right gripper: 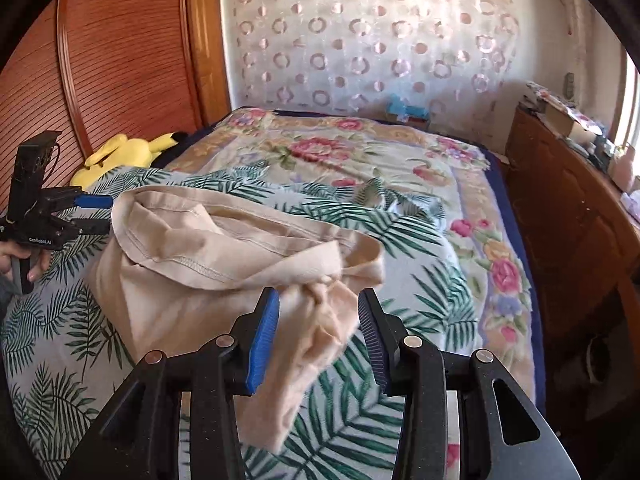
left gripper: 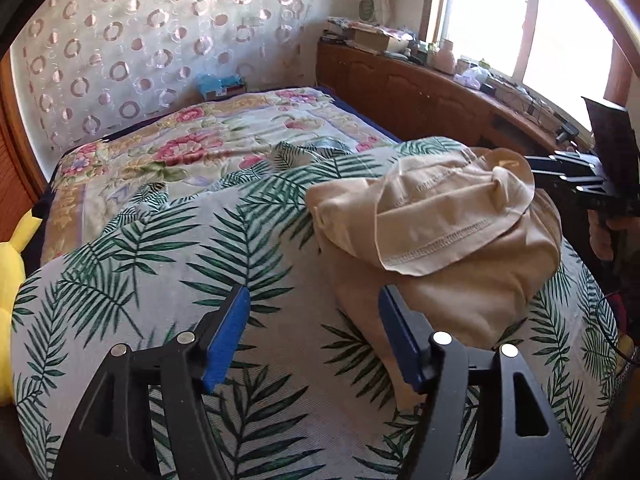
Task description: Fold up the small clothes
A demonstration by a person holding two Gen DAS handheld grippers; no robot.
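A beige small garment (left gripper: pixel 448 236) lies crumpled on a palm-leaf sheet (left gripper: pixel 160 264) on the bed, its hem flipped over the top. My left gripper (left gripper: pixel 314 300) is open and empty, just short of the garment's near left edge. In the right wrist view the same garment (right gripper: pixel 216 260) lies bunched, a twisted end reaching between the fingers of my right gripper (right gripper: pixel 318 302), which is open. The left gripper (right gripper: pixel 94 214) shows at the garment's far left edge. The right gripper (left gripper: pixel 540 170) shows at the garment's far right side in the left wrist view.
A floral quilt (left gripper: pixel 224 136) covers the far bed. A yellow plush toy (right gripper: pixel 124 152) lies by the wooden headboard (right gripper: pixel 120 48). A wooden cabinet (left gripper: pixel 420 88) with clutter runs under the window. A blue box (left gripper: pixel 220 86) stands by the curtain.
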